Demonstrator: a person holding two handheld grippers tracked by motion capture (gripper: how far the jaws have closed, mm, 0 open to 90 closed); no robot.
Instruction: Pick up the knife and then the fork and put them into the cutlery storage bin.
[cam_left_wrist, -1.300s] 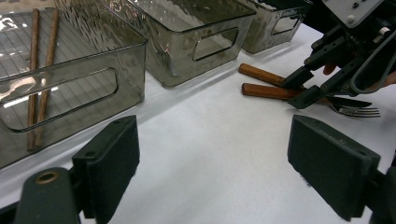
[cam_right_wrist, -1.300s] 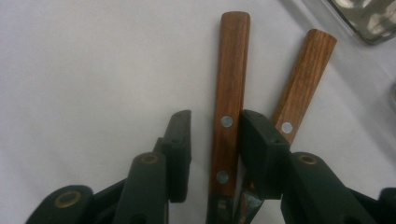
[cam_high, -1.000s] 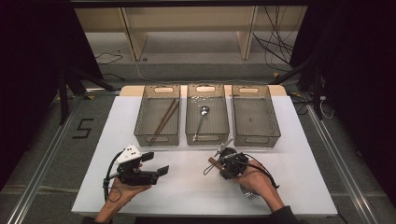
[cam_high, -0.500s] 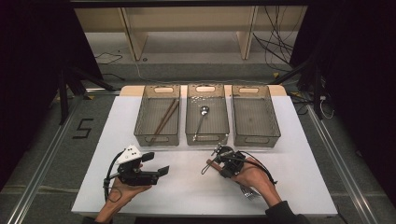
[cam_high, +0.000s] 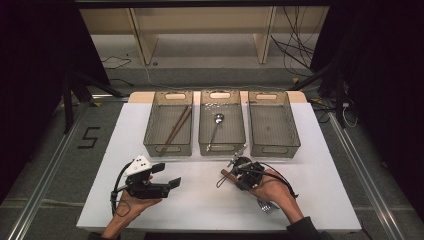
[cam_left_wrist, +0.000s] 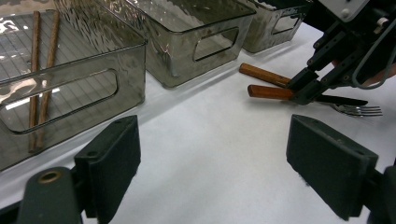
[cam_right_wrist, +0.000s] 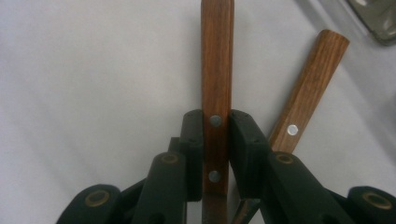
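Three clear bins stand in a row at the far side of your worktop (cam_high: 200, 200). The left bin (cam_high: 168, 125) holds two brown chopsticks (cam_high: 176, 128) lying lengthwise. The middle bin (cam_high: 222, 123) holds a spoon (cam_high: 215, 129), bowl toward the far end. The right bin (cam_high: 273, 123) holds nothing that can be made out.

Since half a second ago your right gripper (cam_high: 239, 172) has barely shifted; it sits at the same spot just in front of the middle bin, and your left gripper (cam_high: 167, 175) has stayed where it was, near the front left of the worktop.

Your right jaws are clamped on a wooden handle (cam_right_wrist: 216, 70), pads pressed on both flat sides. The handle is straight, reddish-brown, with two metal rivets between the pads, and it lies low over the white worktop. A second handle (cam_right_wrist: 308, 88) of the same wood, with one rivet in sight, lies just beside it, angled away. In the left gripper view a fork's tines (cam_left_wrist: 357, 110) show behind your right gripper.

Your left jaws stand wide apart, holding nothing.
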